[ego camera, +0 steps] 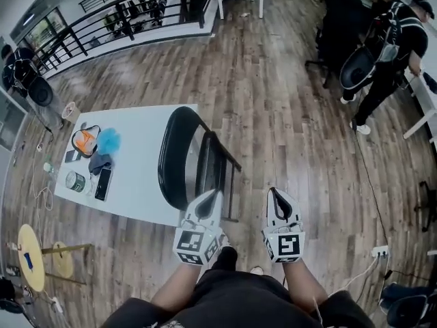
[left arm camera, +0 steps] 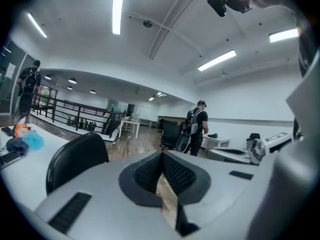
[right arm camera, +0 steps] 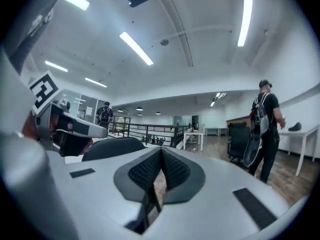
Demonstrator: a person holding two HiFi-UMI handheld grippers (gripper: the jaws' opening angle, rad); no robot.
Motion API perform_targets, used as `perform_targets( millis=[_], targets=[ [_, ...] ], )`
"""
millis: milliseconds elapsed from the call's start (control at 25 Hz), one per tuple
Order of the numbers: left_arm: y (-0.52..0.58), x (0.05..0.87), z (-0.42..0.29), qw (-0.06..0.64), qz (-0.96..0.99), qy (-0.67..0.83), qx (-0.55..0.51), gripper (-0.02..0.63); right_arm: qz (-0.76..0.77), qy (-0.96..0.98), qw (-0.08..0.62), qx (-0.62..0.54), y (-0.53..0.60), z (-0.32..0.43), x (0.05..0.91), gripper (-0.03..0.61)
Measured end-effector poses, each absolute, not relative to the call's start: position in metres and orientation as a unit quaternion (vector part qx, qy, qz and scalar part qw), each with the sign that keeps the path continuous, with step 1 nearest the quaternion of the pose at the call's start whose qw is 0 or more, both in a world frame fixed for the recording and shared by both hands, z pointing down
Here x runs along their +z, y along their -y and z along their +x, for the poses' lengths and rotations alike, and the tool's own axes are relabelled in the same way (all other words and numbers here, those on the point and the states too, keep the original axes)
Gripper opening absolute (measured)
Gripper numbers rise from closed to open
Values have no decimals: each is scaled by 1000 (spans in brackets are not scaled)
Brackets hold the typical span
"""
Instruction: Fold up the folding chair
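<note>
The folding chair (ego camera: 181, 154) stands on the wood floor beside the white table, with a black padded back and a dark metal frame (ego camera: 222, 169). From above it looks narrow, its seat drawn up close to the back. My left gripper (ego camera: 209, 197) is shut and empty, its tip just at the near side of the frame. My right gripper (ego camera: 276, 195) is shut and empty too, apart from the chair on its right. The chair's black back (left arm camera: 75, 156) shows left of the shut left gripper (left arm camera: 161, 158). It also shows as the chair back (right arm camera: 112, 146) behind the shut right gripper (right arm camera: 161, 153).
The white table (ego camera: 147, 186) left of the chair carries an orange bag (ego camera: 85, 141), a blue cloth (ego camera: 109, 141), a tin (ego camera: 74, 181) and a phone (ego camera: 103, 183). A person with a backpack (ego camera: 386, 43) stands far right. A railing (ego camera: 116, 16) runs along the back; a yellow stool (ego camera: 31, 258) is near left.
</note>
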State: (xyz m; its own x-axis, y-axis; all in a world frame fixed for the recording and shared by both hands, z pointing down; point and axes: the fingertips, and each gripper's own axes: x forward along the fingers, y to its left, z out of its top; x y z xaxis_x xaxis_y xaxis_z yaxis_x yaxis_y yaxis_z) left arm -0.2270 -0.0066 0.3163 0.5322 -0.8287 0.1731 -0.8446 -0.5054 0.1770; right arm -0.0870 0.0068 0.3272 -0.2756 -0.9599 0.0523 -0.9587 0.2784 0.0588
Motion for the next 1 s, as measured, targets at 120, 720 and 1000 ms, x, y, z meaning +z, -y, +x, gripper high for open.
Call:
perform_targets(
  millis=[120,720,1000],
  targets=[
    [-41,317,-184,121,875,469,31,5,628,776,50,-36,-62,-50,315,15],
    [-203,314,-131,74,870,487,25,6,655,754,42,-42,-235,13,301,14],
    [-226,306,-139,63,872,486,25,5,658,751,26,-48,-257,2,296,14]
  ],
)
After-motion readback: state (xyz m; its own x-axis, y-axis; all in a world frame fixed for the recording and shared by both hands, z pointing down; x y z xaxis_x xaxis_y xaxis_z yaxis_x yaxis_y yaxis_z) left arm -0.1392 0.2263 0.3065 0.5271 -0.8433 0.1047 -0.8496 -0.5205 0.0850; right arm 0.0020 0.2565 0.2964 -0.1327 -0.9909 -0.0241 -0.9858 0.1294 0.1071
